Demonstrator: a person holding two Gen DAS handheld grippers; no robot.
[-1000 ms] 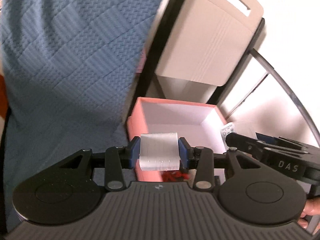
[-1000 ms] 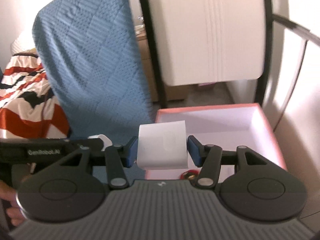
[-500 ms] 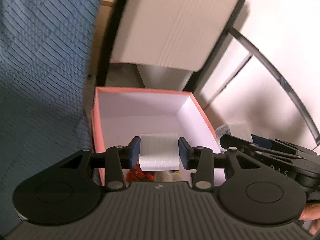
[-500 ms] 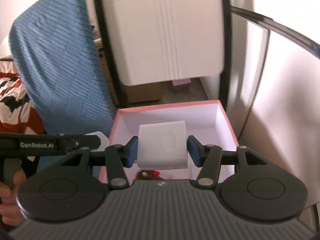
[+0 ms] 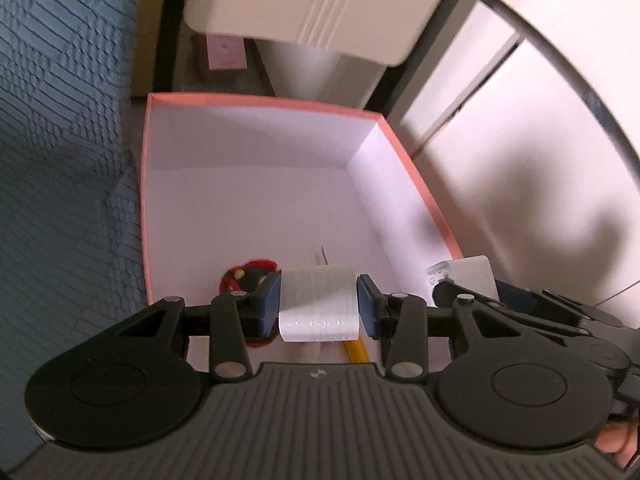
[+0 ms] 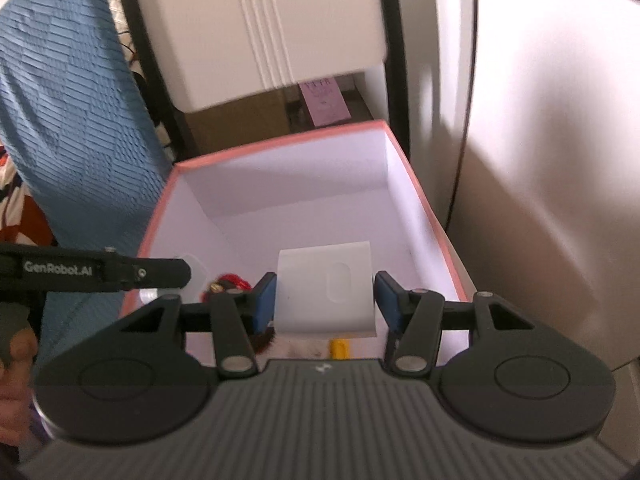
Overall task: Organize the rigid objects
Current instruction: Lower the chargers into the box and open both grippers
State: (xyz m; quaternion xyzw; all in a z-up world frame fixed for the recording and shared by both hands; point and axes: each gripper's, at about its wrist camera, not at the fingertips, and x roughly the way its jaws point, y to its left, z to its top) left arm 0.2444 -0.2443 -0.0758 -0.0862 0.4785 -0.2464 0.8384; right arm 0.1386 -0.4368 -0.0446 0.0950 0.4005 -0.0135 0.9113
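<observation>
My left gripper (image 5: 319,304) is shut on a small white ribbed block (image 5: 318,304) and holds it over the near end of a pink box with white inside (image 5: 256,102). My right gripper (image 6: 326,294) is shut on a larger white block with an oval dent (image 6: 326,288), also over the box (image 6: 280,146). The right gripper and its block show at the right of the left wrist view (image 5: 472,276). The left gripper shows at the left of the right wrist view (image 6: 120,270). A red item (image 5: 250,272) and a yellow item (image 5: 356,350) lie in the box's near end, partly hidden.
A blue textured cloth (image 5: 60,160) hangs left of the box. A cream chair back (image 5: 320,0) with a black frame stands behind it. A white panel (image 6: 540,160) is on the right. A striped cloth (image 6: 16,208) lies at far left.
Both grippers have swung right and forward with their blocks, from beside the blue cloth to over the open box. More of the box floor shows now.
</observation>
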